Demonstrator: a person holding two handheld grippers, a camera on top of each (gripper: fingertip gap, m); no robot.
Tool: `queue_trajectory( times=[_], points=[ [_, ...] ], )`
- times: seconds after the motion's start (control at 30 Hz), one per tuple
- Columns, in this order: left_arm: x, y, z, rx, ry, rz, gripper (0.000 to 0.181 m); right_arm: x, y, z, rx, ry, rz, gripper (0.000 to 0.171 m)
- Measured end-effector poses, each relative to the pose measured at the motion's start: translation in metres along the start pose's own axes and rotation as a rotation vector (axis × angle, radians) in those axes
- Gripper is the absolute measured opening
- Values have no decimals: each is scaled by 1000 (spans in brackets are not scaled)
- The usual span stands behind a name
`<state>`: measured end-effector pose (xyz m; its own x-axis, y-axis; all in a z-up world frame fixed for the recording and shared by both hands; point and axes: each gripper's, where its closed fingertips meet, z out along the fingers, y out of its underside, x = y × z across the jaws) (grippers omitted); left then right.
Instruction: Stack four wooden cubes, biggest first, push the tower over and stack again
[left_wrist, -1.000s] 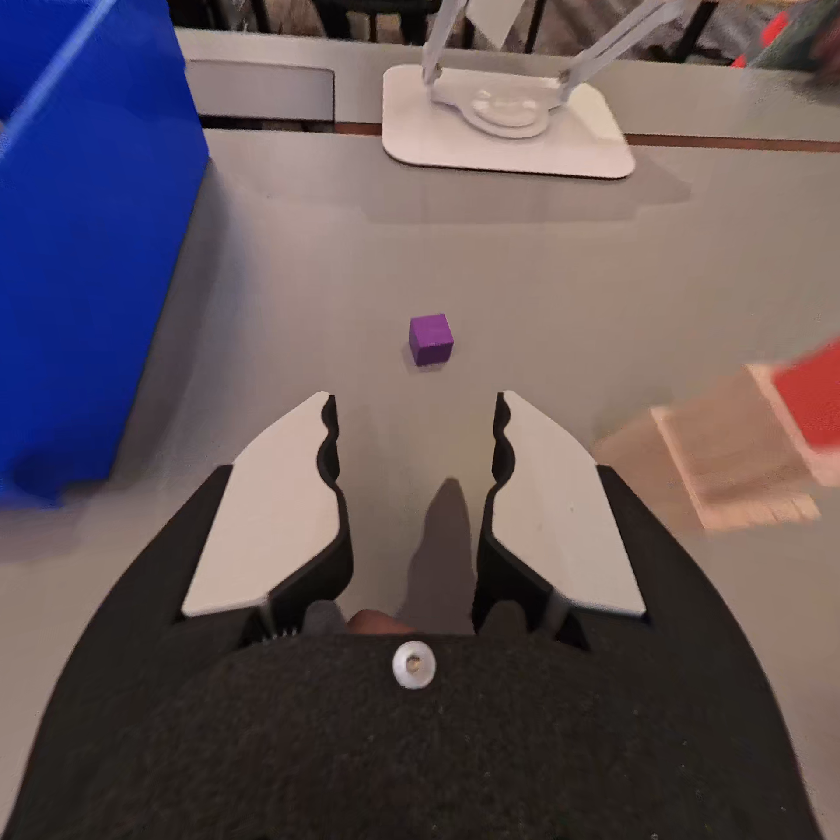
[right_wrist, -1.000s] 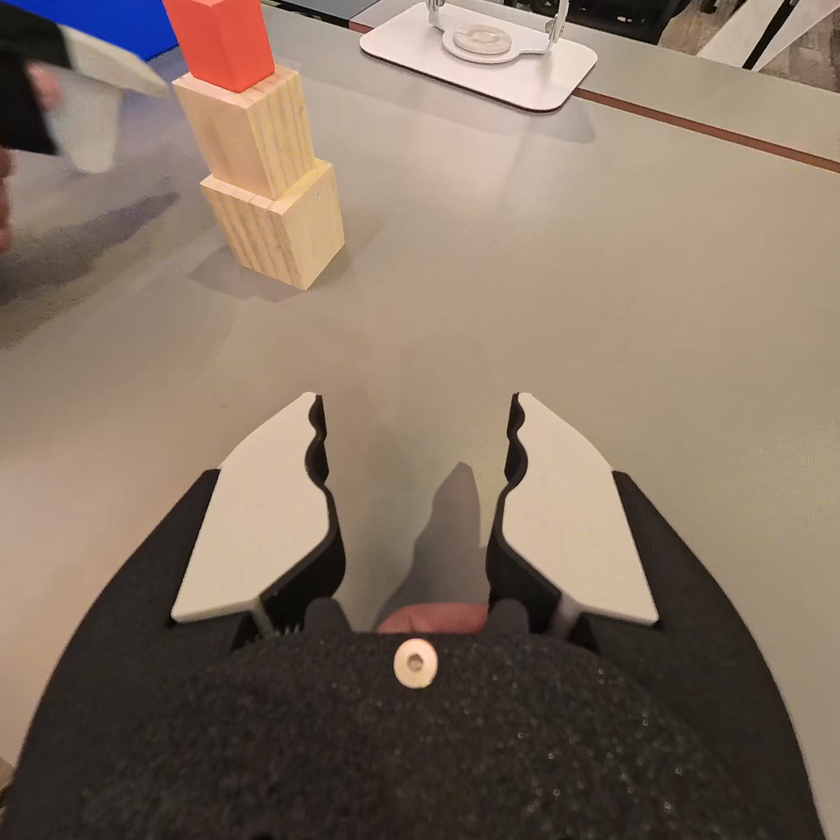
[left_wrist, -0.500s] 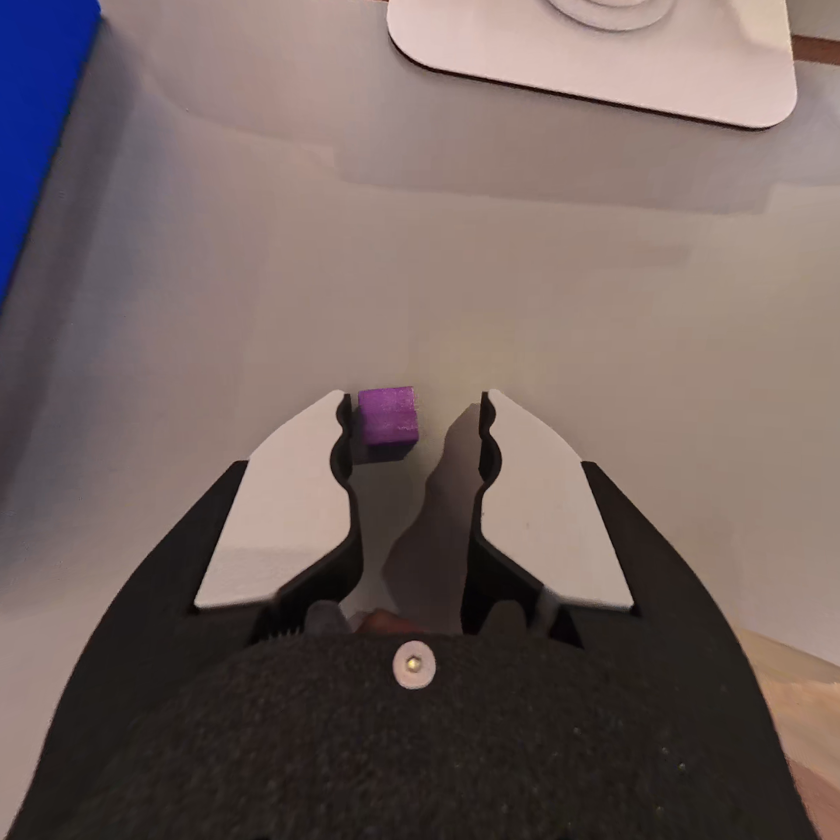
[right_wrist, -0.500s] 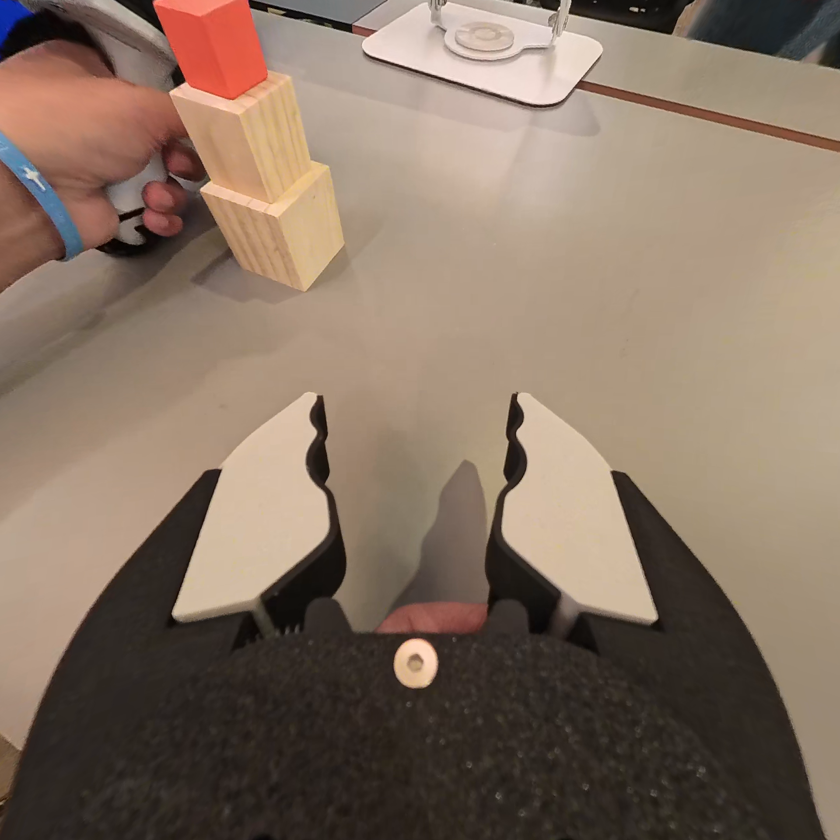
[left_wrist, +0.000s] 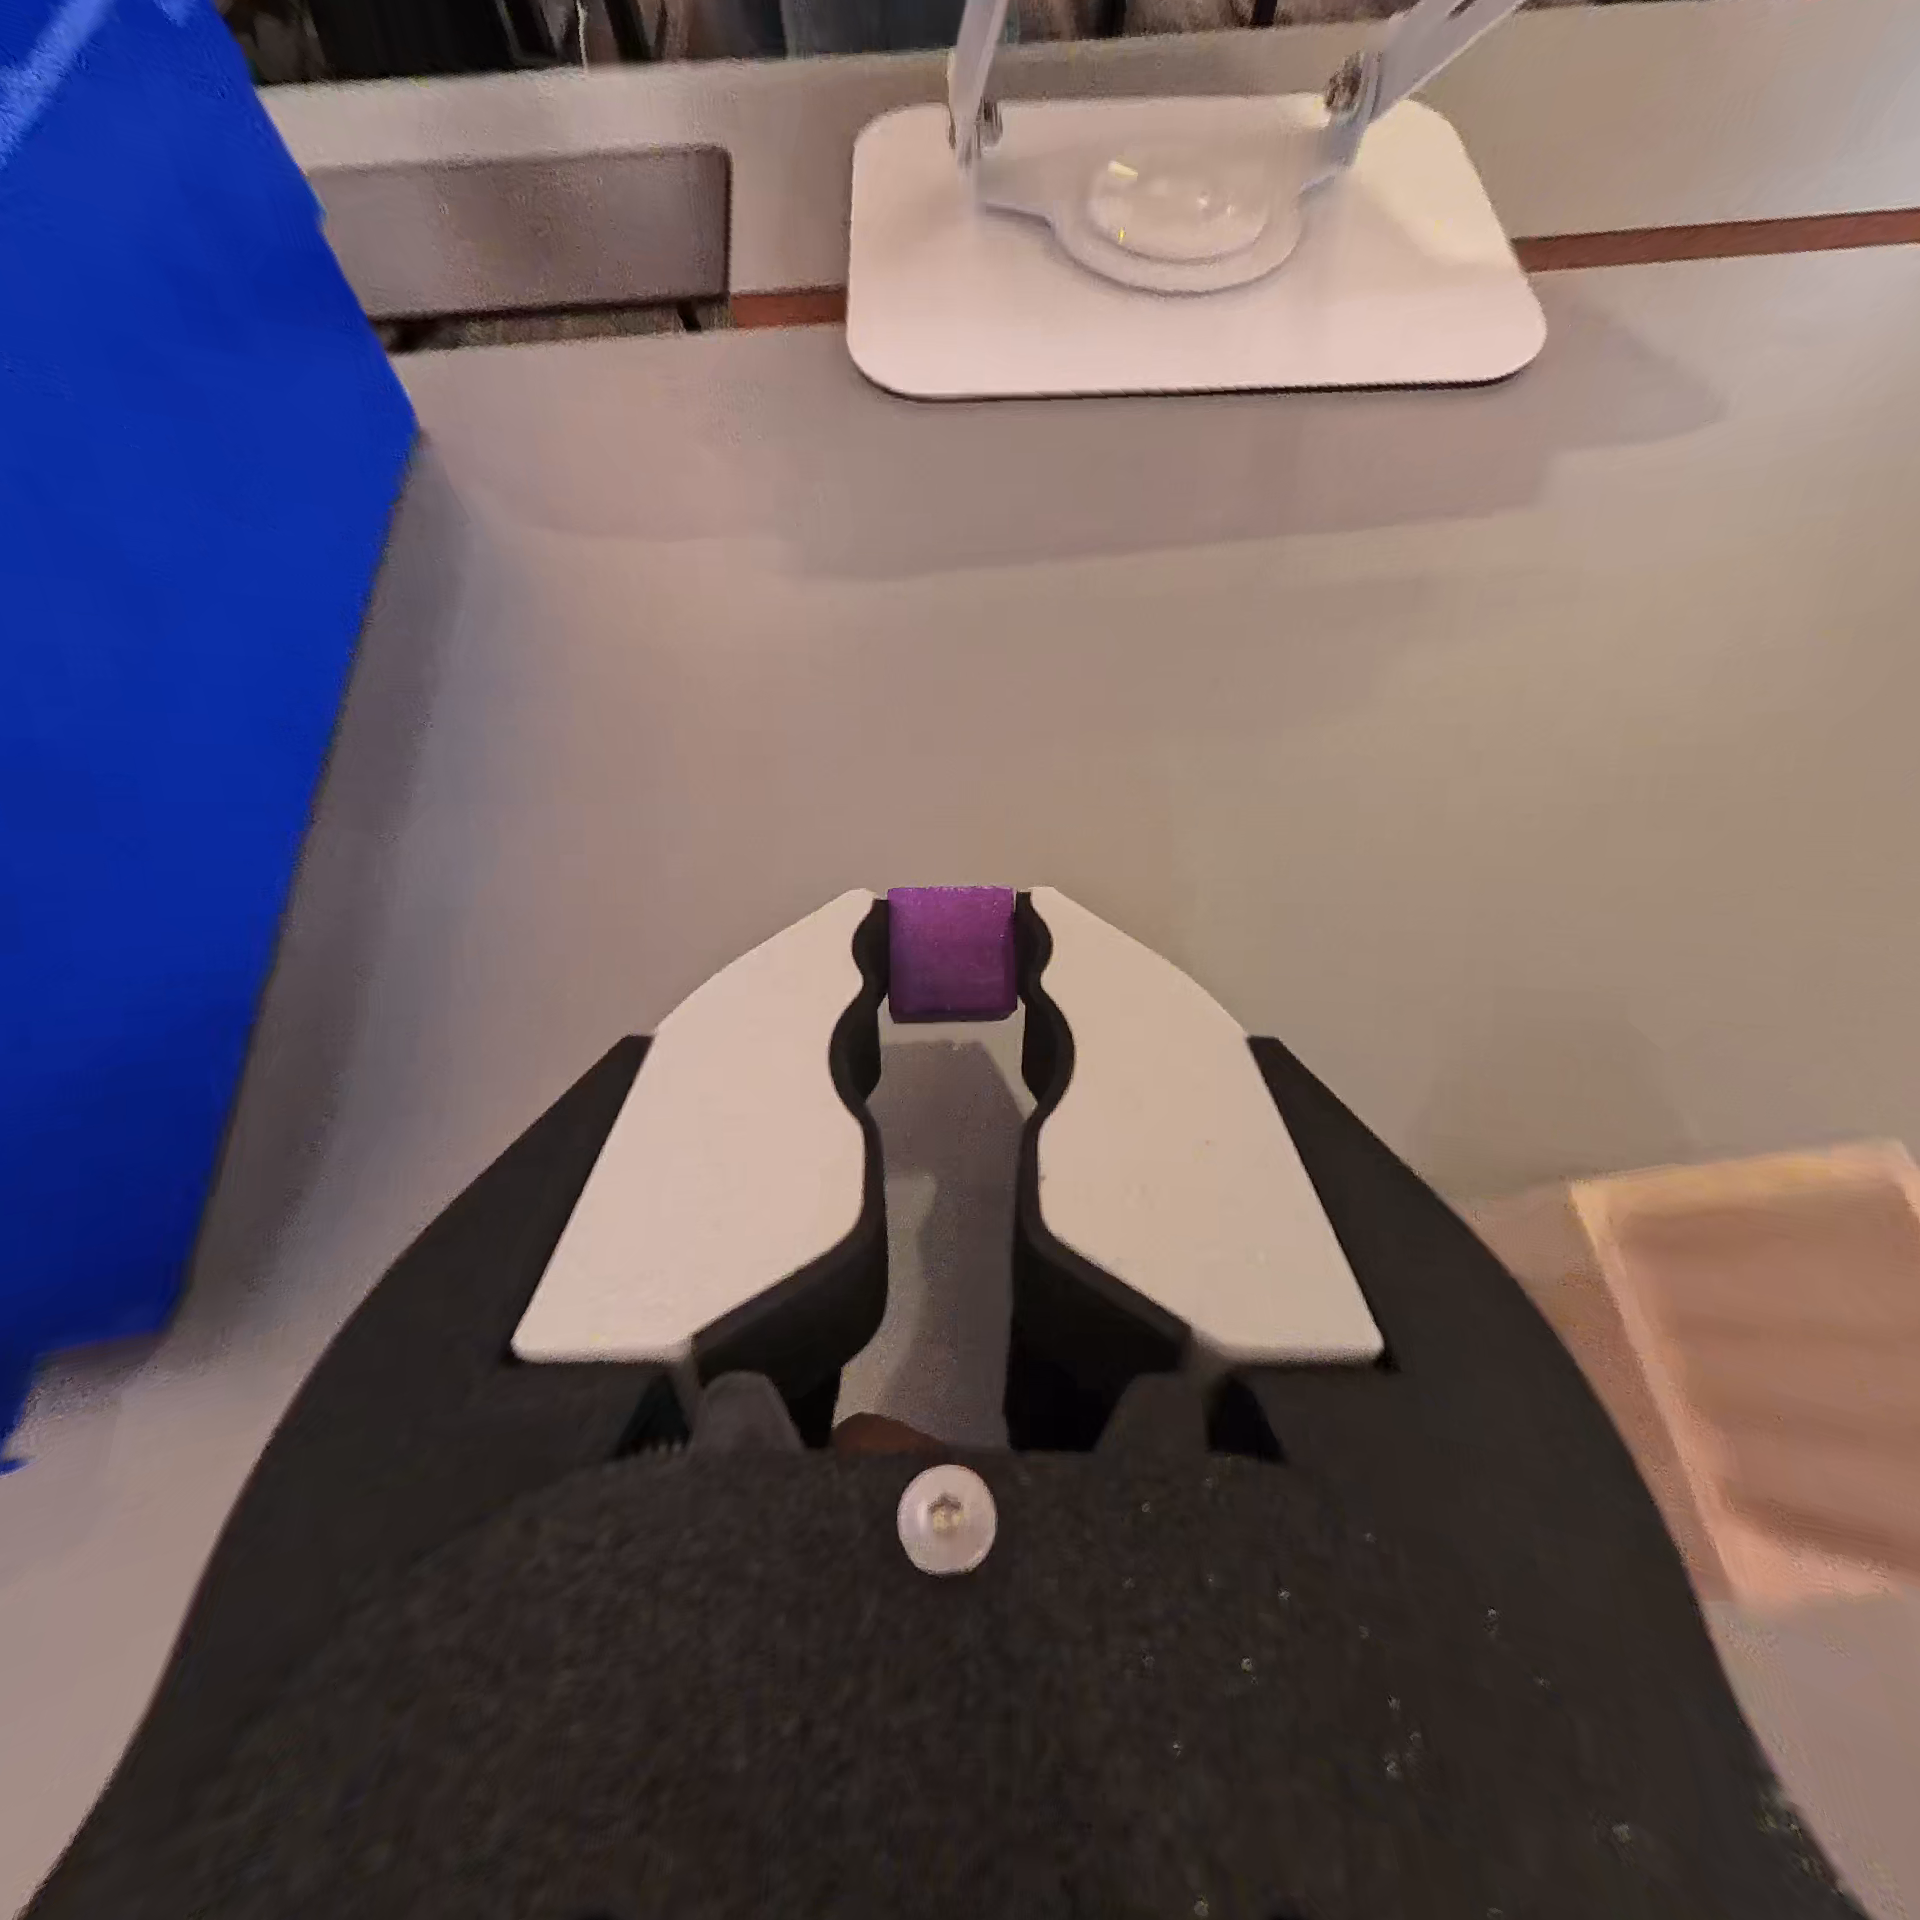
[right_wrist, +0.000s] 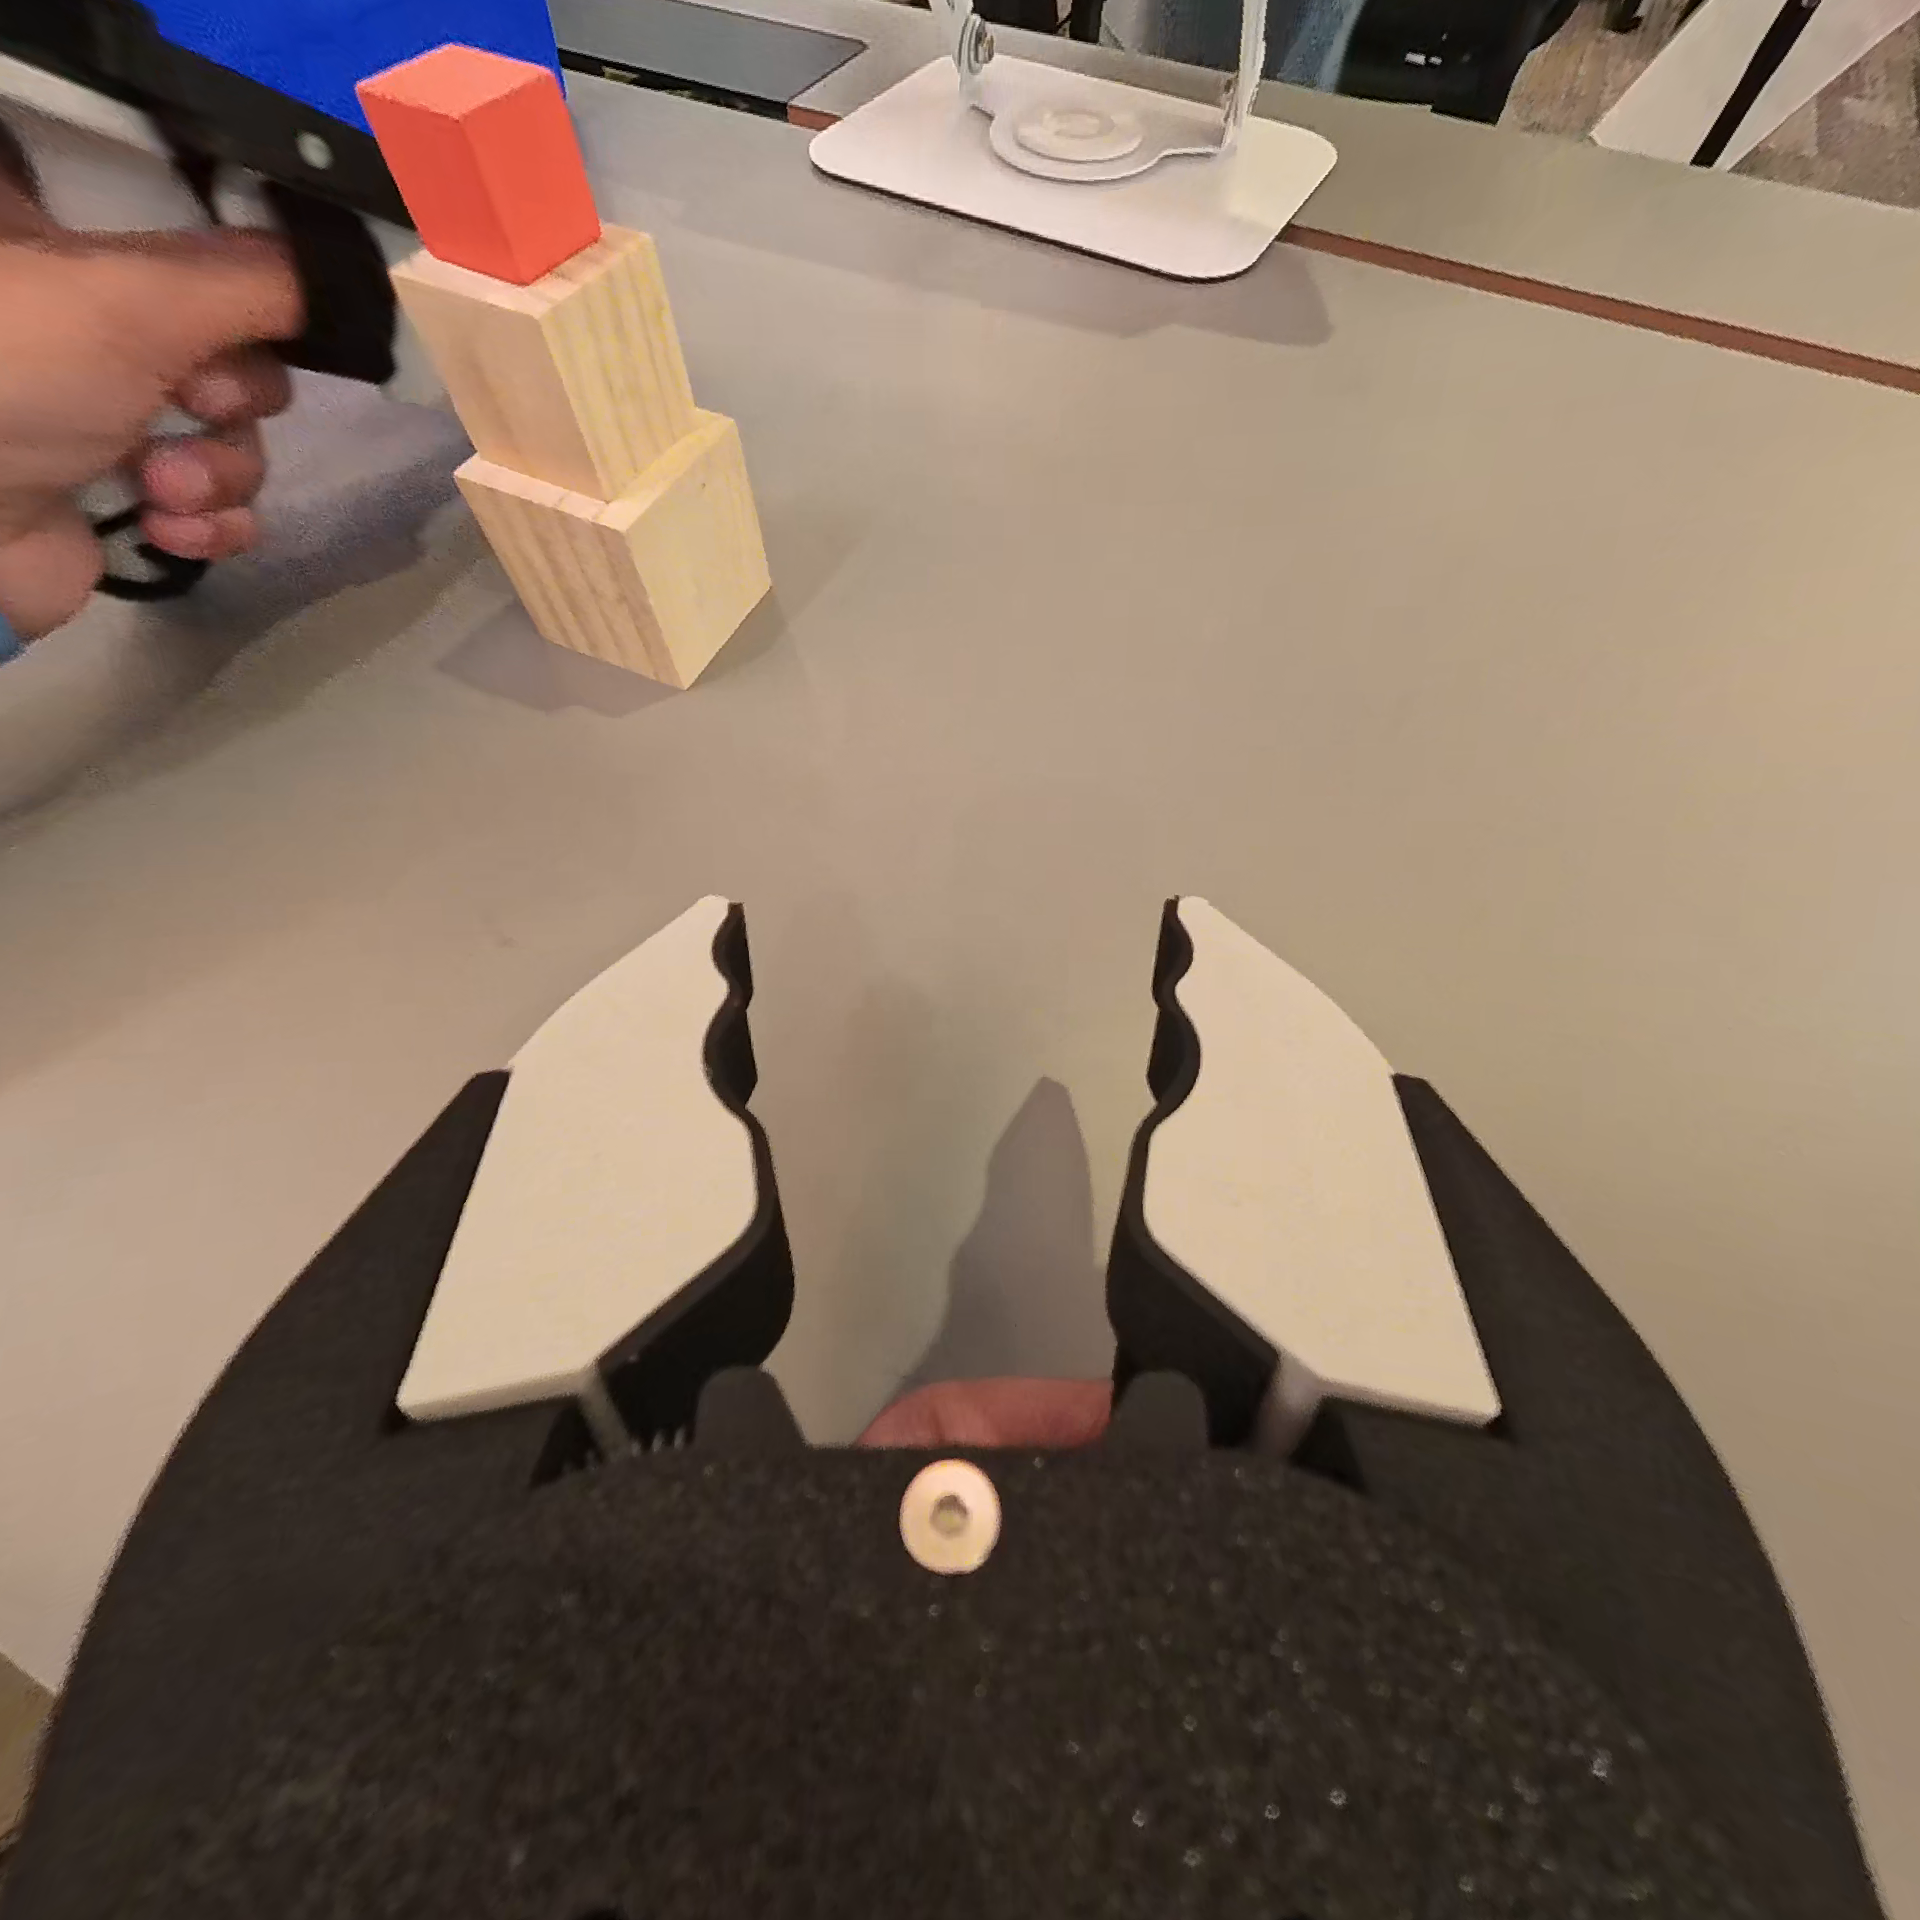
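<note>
My left gripper is shut on a small purple cube, pinched at the fingertips above the grey table. In the right wrist view a tower stands at the upper left: a large pale wooden cube at the bottom, a smaller pale wooden cube on it, and an orange cube on top. A blurred pale wooden block shows at the right edge of the left wrist view. My right gripper is open and empty, low over the table, to the right of and nearer than the tower.
A blue bin stands at the left. A white stand base sits at the table's far edge, also in the right wrist view. A hand holding the other gripper is just left of the tower.
My left gripper closed on the purple cube and lifted it off the table, tilting back up. The right gripper has stayed still and open.
</note>
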<state>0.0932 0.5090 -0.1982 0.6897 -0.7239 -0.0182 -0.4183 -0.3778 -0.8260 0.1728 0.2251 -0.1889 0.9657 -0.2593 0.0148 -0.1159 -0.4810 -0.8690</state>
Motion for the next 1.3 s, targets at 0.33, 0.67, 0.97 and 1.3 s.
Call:
queue_trajectory(
  times=[0.33, 0.67, 0.97, 1.3],
  points=[
    [-19, 10, -97, 187, 50, 83, 22, -12, 1, 4, -8, -4, -48, 73],
    [-10, 48, -126, 163, 111, 51, 22, -22, 3, 7, -16, 1, -78, 73],
    [42, -26, -145, 252, 550, 426, 22, -17, -2, 2, 2, 8, -77, 72],
    [108, -34, -120, -96, 1033, 988, 22, -8, -6, -4, 11, 28, -74, 72]
  ],
)
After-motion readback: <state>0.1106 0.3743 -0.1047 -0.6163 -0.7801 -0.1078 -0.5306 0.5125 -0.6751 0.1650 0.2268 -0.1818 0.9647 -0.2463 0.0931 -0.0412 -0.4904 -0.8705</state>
